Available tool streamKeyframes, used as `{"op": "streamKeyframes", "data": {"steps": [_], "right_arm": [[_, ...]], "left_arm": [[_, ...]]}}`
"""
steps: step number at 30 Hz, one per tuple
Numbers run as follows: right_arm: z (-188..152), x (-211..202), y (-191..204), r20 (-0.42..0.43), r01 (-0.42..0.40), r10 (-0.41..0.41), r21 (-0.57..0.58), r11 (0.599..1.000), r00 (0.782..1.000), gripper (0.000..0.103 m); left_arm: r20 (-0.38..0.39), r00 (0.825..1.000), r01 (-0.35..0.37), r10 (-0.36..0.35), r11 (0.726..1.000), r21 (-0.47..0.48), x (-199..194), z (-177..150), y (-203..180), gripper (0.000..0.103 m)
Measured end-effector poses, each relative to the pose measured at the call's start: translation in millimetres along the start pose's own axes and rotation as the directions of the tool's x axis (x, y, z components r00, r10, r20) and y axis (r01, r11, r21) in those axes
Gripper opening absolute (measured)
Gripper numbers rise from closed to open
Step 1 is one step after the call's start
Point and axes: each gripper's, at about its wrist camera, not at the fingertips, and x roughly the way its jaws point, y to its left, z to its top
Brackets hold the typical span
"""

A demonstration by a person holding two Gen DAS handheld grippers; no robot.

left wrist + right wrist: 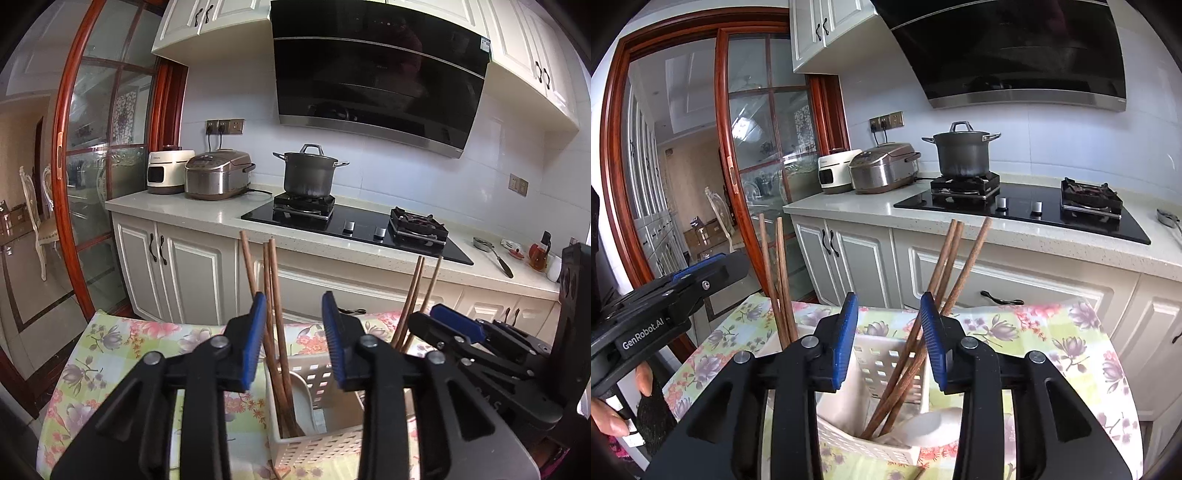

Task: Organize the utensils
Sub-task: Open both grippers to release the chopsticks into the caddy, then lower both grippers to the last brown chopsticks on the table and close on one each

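A white perforated utensil holder (314, 443) stands on a floral cloth and also shows in the right wrist view (886, 369). Brown wooden chopsticks (275, 332) stand upright in it, three in one compartment, with two more (413, 295) to the right. In the right wrist view three chopsticks (923, 339) lean in the near compartment beside a white spoon (934, 424), and two chopsticks (779, 288) stand to the left. My left gripper (293, 339) is open above the holder and holds nothing. My right gripper (888, 339) is open above the holder and holds nothing. The right gripper also appears in the left wrist view (458, 325).
The floral cloth (1052, 350) covers the table. Behind it run white cabinets and a counter (207, 210) with a rice cooker (218, 175), a pot (310, 171) on a black hob (362, 229), and a range hood above. A glass sliding door (99, 166) stands to the left.
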Motion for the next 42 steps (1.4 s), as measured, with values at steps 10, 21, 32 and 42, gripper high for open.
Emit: {"op": "streamKeyframes", "data": {"steps": [10,21,32,42], "right_arm": [[-17.7,-36.6,0.1,0.039,0.035,-0.034,-0.031,0.999,0.999,0.048],[-62.8,-71.9,-5.2,-0.013,0.055,-0.055,0.011,0.998,0.998,0.057],[-117.5,-78.1,-6.9,-0.129,0.059,-0.049,0.074,0.995,0.990,0.066],[-159.3,-73.1,4.2,-0.240,0.079,-0.063,0.057,0.995,0.969,0.068]], "left_arm": [[0.049,0.999,-0.009,0.009,1.000,0.004,-27.0,-4.9,-3.1,0.064],[0.071,0.997,0.004,-0.005,1.000,0.001,-64.6,-32.0,-7.1,0.094],[-0.044,0.999,0.029,-0.029,0.999,-0.016,-77.5,-100.6,-1.5,0.098],[-0.205,0.979,-0.005,0.001,1.000,-0.021,-83.3,-162.7,-3.0,0.098]]}}
